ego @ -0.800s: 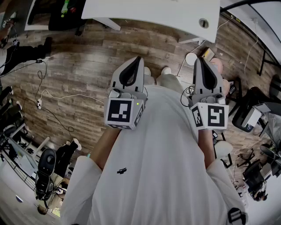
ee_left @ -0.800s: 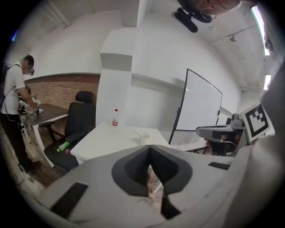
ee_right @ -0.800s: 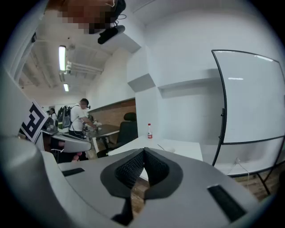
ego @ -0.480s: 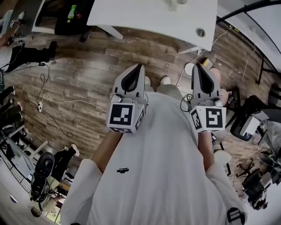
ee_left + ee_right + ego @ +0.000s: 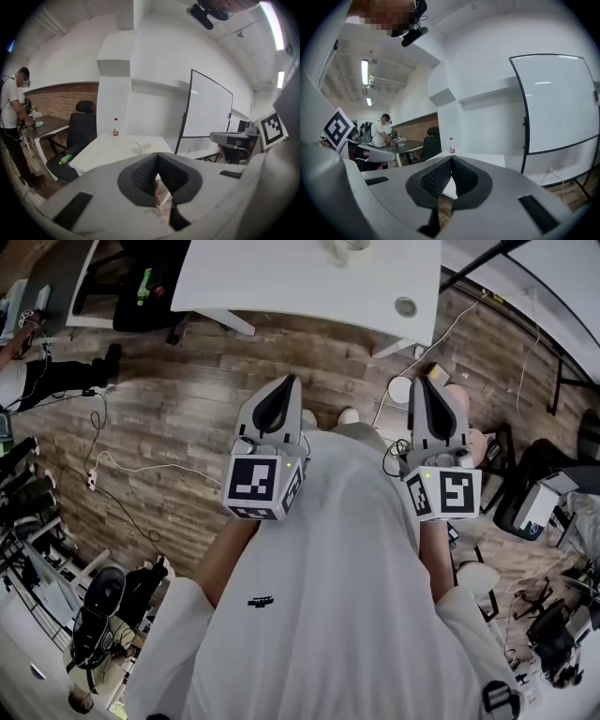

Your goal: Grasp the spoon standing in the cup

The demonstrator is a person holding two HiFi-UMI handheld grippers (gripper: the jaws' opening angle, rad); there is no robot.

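Observation:
A small white cup (image 5: 142,148) stands on the white table (image 5: 108,150) ahead, and a thin spoon (image 5: 136,142) leans out of it to the left. In the head view the cup (image 5: 349,247) shows at the top edge, on the table (image 5: 281,282). My left gripper (image 5: 290,382) and right gripper (image 5: 419,382) are held side by side in front of the person's body, above the wood floor and well short of the table. Both are shut with nothing between the pads. The left gripper (image 5: 157,158) points toward the cup. The right gripper (image 5: 451,160) points at the table's far part.
A red-labelled water bottle (image 5: 115,127) stands at the table's far side. A black office chair (image 5: 82,129) with a green bottle (image 5: 65,159) is left of the table. A whiteboard (image 5: 206,108) stands to the right. A person (image 5: 11,101) works at a far desk. Cables (image 5: 122,451) lie on the floor.
The table has slid lower in the head view, so the cup now shows at the top edge. Both grippers stay shut and keep their places before the body.

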